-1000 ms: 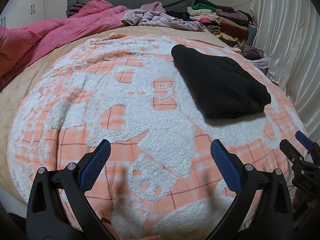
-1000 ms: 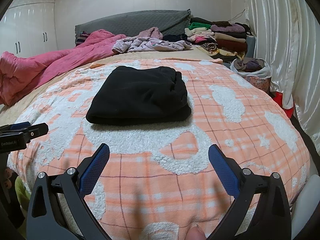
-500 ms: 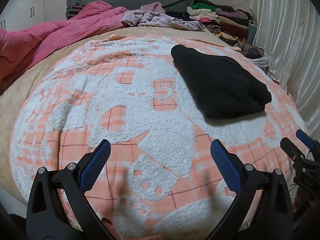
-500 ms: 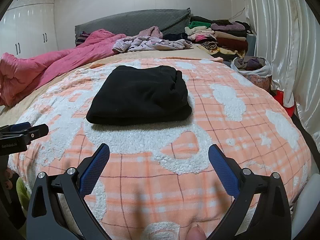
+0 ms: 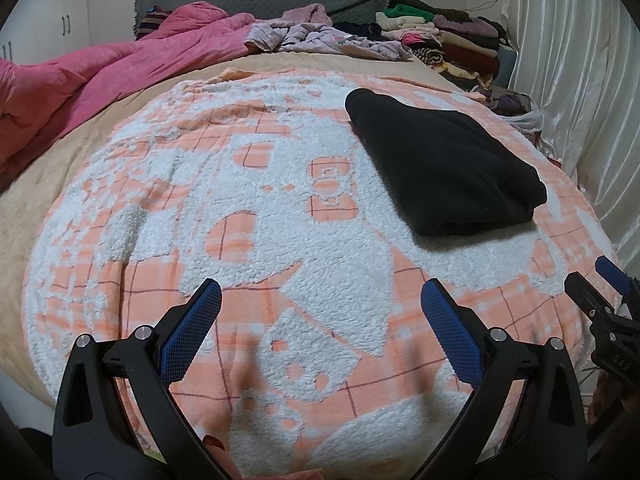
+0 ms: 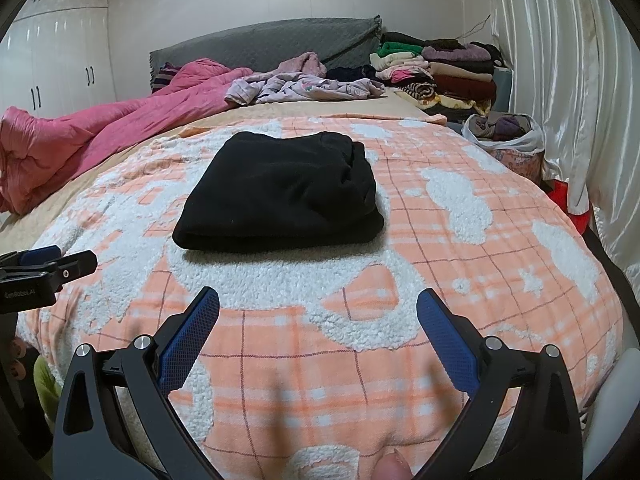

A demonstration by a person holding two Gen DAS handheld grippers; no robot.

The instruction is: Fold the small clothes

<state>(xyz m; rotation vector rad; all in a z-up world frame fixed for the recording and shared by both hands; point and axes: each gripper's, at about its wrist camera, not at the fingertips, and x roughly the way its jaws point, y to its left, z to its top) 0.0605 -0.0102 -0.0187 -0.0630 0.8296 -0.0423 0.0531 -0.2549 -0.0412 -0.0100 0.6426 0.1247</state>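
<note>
One folded black garment (image 6: 280, 192) lies on the orange-and-white blanket (image 6: 460, 272) covering the bed. Two hand-held grippers, left hand-held gripper (image 5: 320, 320) and right hand-held gripper (image 6: 318, 320), hover spread wide, holding nothing. A fingertip (image 6: 394, 468) is cut off at the frame's bottom edge.

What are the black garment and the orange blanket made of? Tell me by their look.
Black garment: looks like a soft matte knit or fleece; it gives no shine and its folded edges are thick and rounded. The exact fibre cannot be told.

Orange blanket: looks like a plush sherpa-type fabric; white nubbly pile stands raised against flatter orange checked areas.
</note>
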